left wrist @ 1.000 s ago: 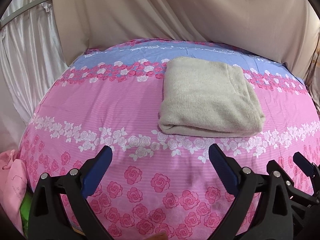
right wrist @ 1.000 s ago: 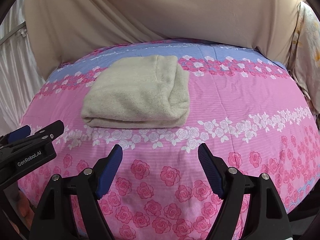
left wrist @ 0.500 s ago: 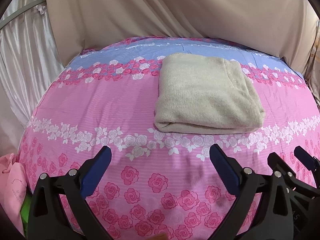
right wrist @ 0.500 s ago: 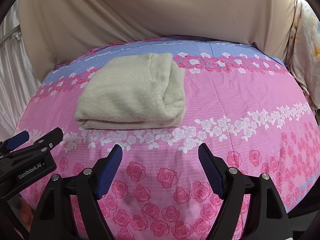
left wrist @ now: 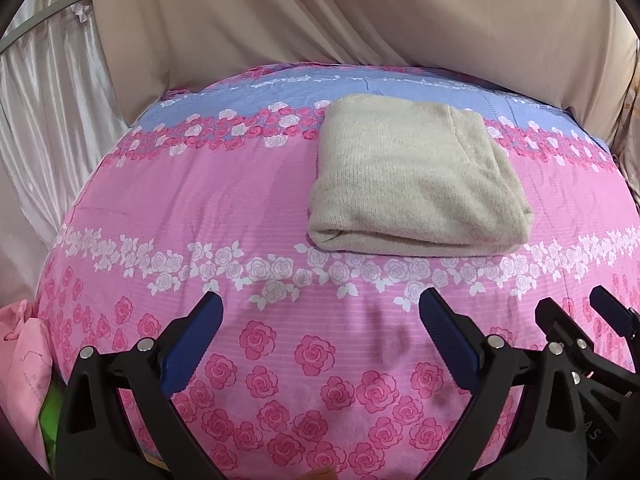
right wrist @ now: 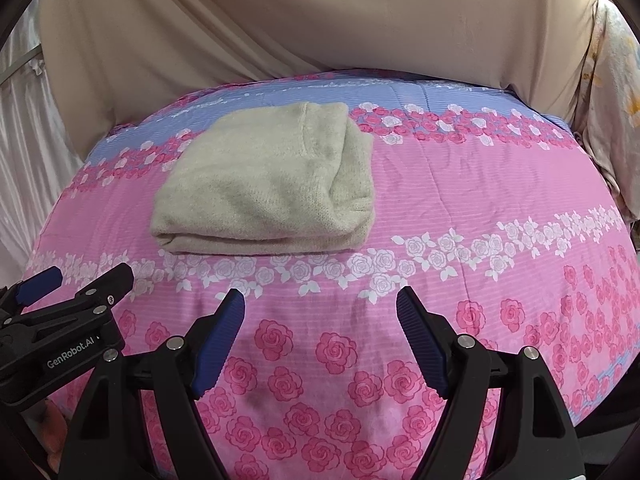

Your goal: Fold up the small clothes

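Left wrist view: folded beige garment (left wrist: 412, 184) on floral bedspread (left wrist: 192, 208); left gripper (left wrist: 320, 312), right gripper (right wrist: 320, 308) fingers spread, empty.

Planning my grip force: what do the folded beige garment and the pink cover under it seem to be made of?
The beige garment looks like a soft, fuzzy knit, perhaps wool or acrylic: fine ribbing and a matte nap show. The pink cover looks like thin woven cotton or polyester with printed roses, smooth and faintly striped.
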`<state>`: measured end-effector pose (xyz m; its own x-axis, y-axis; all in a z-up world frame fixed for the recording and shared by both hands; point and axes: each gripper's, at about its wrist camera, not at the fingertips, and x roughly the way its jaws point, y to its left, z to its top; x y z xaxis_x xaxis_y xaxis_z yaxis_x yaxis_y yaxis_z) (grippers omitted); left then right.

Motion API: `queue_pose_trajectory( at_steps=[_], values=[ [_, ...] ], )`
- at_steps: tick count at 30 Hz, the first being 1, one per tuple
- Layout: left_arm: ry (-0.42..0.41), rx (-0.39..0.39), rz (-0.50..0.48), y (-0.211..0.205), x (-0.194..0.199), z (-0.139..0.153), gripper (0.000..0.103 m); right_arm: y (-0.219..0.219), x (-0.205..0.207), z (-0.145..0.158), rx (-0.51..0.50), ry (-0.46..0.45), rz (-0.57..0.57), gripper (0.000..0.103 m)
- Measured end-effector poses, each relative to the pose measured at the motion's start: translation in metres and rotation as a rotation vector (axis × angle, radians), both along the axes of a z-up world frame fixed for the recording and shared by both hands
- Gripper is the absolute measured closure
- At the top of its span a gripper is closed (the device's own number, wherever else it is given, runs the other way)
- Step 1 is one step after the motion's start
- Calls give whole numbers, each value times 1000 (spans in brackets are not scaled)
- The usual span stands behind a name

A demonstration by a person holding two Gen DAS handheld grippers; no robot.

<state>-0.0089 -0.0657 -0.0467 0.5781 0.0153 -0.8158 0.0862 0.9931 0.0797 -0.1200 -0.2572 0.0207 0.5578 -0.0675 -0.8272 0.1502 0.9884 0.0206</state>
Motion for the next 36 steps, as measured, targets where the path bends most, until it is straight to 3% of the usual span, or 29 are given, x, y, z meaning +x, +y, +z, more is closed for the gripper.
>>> queue_pose_trajectory(
  at_steps=[27, 36],
  values=[
    [11, 20, -7, -3, -2, -3, 7, 2, 1, -2, 2, 7, -3, 27],
    [10, -27, -5, 2, -3, -4, 6, 2, 0, -4, 10, 14, -14, 27]
  ],
)
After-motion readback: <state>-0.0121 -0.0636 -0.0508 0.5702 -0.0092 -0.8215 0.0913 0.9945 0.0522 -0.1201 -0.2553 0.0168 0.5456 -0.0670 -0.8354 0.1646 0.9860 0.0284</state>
